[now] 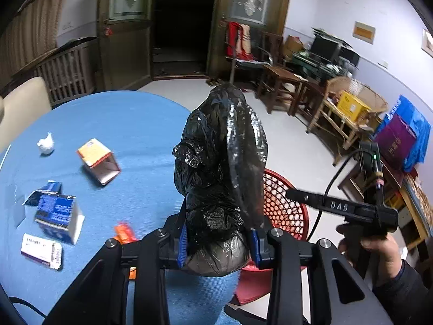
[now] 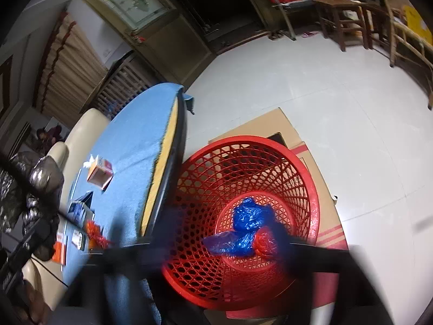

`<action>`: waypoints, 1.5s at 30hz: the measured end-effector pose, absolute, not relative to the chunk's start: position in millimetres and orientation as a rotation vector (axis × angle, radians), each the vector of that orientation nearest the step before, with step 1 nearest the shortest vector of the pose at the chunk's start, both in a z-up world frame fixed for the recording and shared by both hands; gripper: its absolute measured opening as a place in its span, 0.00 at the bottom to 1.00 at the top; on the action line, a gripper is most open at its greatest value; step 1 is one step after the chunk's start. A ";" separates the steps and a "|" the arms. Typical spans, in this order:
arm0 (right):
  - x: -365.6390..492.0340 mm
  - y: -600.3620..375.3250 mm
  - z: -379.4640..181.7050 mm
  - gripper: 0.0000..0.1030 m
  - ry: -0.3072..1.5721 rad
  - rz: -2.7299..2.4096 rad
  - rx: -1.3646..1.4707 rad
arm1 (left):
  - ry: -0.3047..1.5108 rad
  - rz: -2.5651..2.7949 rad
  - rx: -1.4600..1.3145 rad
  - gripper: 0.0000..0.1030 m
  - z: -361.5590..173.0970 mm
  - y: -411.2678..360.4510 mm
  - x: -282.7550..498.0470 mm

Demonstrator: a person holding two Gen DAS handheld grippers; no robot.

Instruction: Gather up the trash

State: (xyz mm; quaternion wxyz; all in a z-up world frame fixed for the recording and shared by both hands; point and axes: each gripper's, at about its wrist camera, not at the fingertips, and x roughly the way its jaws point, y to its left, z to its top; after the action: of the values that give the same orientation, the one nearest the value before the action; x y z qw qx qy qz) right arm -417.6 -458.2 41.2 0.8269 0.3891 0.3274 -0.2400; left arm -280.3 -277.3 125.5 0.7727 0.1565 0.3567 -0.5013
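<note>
Left gripper (image 1: pixel 219 246) – clamps black bag (image 1: pixel 222 162) | right gripper (image 2: pixel 230 246) – wide over basket (image 2: pixel 311 189)

Domestic living room, cluttered. Landmark: round table (image 1: pixel 130 124) with blue cloth. Behind it, wooden double doors (image 1: pixel 127 27) with decorative glass panels. Right of table, white tiled floor (image 1: pixel 292 135), wooden stools (image 1: pixel 281 86), wicker chair (image 1: pixel 349 103), old monitor (image 1: pixel 324 46) against lilac wall.
</note>
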 end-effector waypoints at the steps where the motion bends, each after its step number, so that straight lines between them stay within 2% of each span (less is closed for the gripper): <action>1: -419.0 -458.9 41.2 0.89 0.676 -0.510 0.837 | 0.774 -1.095 0.349 0.36 124.1 -280.5 -282.7; 10: -439.8 -474.8 43.0 0.89 0.593 -0.537 0.901 | 0.771 -1.096 0.346 0.36 122.8 -282.3 -286.3; 15: -421.3 -460.2 57.4 0.89 0.593 -0.472 0.847 | 0.698 -0.834 0.205 0.36 147.8 -205.4 -242.4; 23: -307.6 -371.9 77.0 0.84 0.676 -0.130 0.656 | 0.708 -0.527 0.102 0.36 146.8 -100.4 -192.4; 26: -268.3 -327.2 76.7 0.75 0.747 -0.025 0.567 | 0.729 -0.538 0.087 0.36 137.3 -90.4 -192.1; 28: -247.2 -299.5 68.0 0.60 0.804 0.025 0.515 | 0.738 -0.554 0.082 0.36 133.2 -89.8 -192.7; 30: -226.6 -274.2 50.5 0.53 0.875 0.042 0.464 | 0.747 -0.576 0.076 0.36 129.6 -94.4 -192.2; 32: -215.6 -262.9 34.1 0.33 0.936 0.031 0.448 | 0.747 -0.593 0.076 0.36 129.1 -94.3 -189.4; 34: -216.9 -260.6 36.0 0.24 0.927 0.016 0.426 | 0.744 -0.611 0.081 0.36 128.8 -93.6 -189.2; 45: -270.4 -306.7 82.4 0.24 0.788 -0.148 0.470 | 0.795 -0.653 0.140 0.36 113.4 -129.1 -191.9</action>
State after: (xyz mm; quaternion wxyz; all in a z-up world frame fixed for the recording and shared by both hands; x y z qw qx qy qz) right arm -270.4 -306.7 82.4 0.8938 0.2269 0.3802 -0.0715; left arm -191.9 -129.1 113.4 0.8682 0.0669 0.3800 -0.3120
